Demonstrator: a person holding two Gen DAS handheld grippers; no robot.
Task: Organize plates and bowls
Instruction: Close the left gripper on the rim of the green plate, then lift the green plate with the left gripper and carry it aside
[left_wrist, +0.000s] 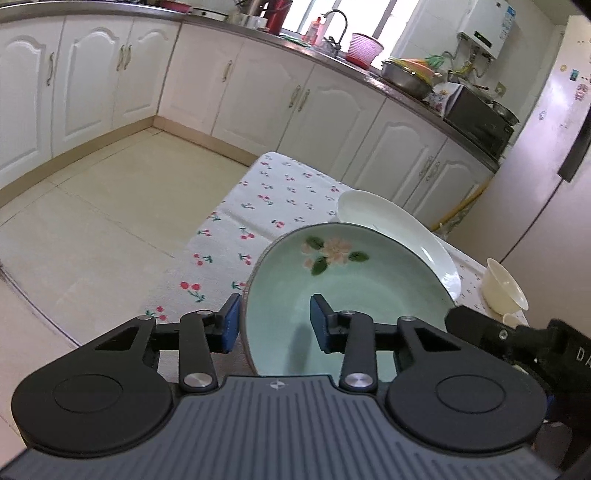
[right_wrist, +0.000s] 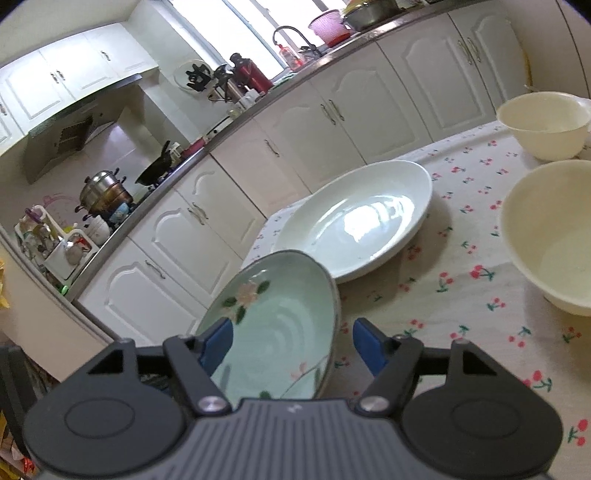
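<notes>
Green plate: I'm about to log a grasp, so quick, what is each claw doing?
Left claw: open, straddling the green plate rim, not pinching.
Right claw: open, same plate's rim between its pads.

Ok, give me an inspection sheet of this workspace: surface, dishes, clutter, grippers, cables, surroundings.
Surface: cherry-print tablecloth.
Job's things: green plate, tilted, next to the white plate, contact unclear; two cream bowls to their right.
Clutter: nothing seen on the table; counter crowded with pots.
Grippers: left gripper open, straddling the green plate's rim; right gripper open, one pad over the plate, the other clear of its rim.
Cables: nothing seen.
Surroundings: white cabinets, tiled floor.
</notes>
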